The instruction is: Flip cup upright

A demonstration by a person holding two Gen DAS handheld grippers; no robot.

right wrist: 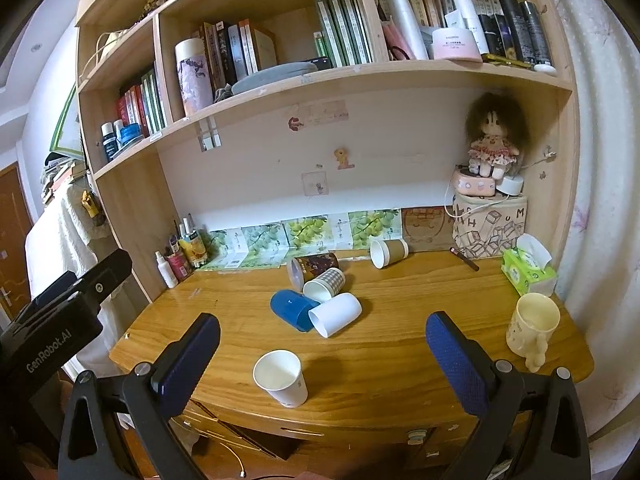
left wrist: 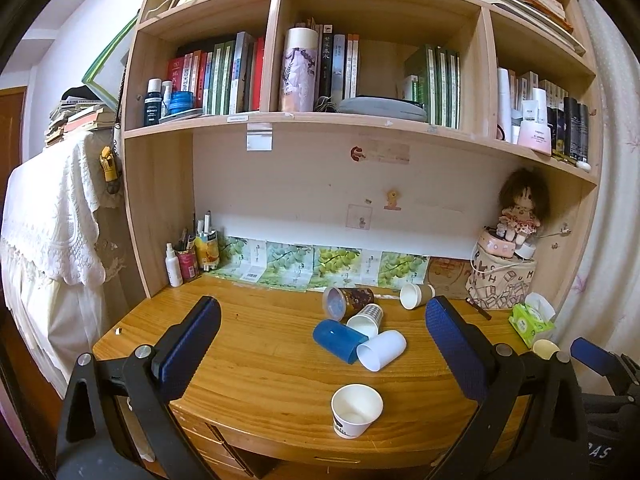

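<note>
Several cups lie on their sides mid-desk: a blue cup (left wrist: 336,339) (right wrist: 291,309), a white cup (left wrist: 381,349) (right wrist: 335,313), a checkered paper cup (left wrist: 366,320) (right wrist: 325,284), a dark printed cup (left wrist: 347,301) (right wrist: 312,267) and a brown paper cup (left wrist: 416,295) (right wrist: 389,253). A white paper cup (left wrist: 356,410) (right wrist: 282,378) stands upright near the front edge. A cream mug (right wrist: 531,326) (left wrist: 545,348) stands upright at the right. My left gripper (left wrist: 320,352) and right gripper (right wrist: 322,364) are both open and empty, held back from the desk's front.
The wooden desk (right wrist: 400,344) sits under a bookshelf full of books and bottles. A pen holder and spray bottle (right wrist: 166,270) stand at the back left. A tissue box (right wrist: 528,272), a patterned box (right wrist: 490,228) and a doll (right wrist: 494,140) stand at the back right.
</note>
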